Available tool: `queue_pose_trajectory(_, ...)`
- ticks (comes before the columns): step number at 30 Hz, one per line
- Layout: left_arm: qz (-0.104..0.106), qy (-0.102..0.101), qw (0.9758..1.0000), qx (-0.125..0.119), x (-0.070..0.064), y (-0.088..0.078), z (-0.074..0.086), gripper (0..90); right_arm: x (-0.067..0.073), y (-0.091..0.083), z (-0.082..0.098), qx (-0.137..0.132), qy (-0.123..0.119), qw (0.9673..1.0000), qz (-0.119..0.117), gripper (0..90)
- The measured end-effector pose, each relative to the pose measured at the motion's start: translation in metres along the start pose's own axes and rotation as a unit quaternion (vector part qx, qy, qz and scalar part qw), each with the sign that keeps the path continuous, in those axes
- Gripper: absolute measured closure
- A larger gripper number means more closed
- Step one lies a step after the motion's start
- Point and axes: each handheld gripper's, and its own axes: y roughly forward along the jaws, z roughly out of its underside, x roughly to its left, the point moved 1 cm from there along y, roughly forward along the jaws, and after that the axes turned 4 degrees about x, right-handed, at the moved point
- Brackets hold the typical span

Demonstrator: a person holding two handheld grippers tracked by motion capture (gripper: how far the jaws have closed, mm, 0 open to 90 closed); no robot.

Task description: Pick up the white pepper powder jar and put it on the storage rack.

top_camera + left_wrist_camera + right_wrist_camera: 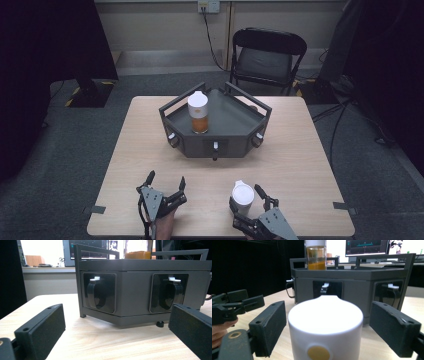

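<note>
Both claws stood wide on the pale wooden counter [300, 150], the right claw [329, 325] flanking a white lidded cup [325, 327] untouched, the left claw [112, 332] empty.

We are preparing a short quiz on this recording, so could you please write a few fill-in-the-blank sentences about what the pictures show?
1. The clear jar with a white lid stands on top of the dark ____.
2. The liquid inside that jar is ____ in colour.
3. The white container on the table sits between the open jaws of the ____ gripper.
4. The left gripper has its jaws ____, with nothing between them.

Missing words: tray; orange; right; open
</note>
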Motion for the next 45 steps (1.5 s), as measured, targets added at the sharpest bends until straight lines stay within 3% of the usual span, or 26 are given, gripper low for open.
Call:
queue_pose_trajectory(13, 0.001, 0.0, 1.0, 0.0, 0.0004, 0.0, 0.0, 0.1, 0.0004, 0.0072, 0.0062, 0.023, 0.001, 0.9997, -0.008, 21.6)
queue_pose_trajectory(18, 0.002, 0.0, 1.0, 0.0, 0.0005, 0.0, 0.0, 0.1, -0.0002, 0.0081, 0.0066, 0.028, 0.0, 0.9996, -0.006, 29.1)
queue_pose_trajectory(29, 0.002, 0.0, 1.0, 0.0, 0.0005, 0.0, 0.0, 0.2, 0.0032, 0.0078, 0.0052, 0.029, 0.0, 0.9996, 0.002, 30.0)
queue_pose_trajectory(45, 0.002, 0.0, 1.0, 0.0, 0.0005, 0.0, 0.0, 0.3, 0.001, 0.0087, -0.0023, 0.039, 0.008, 0.9992, -0.007, 30.1)
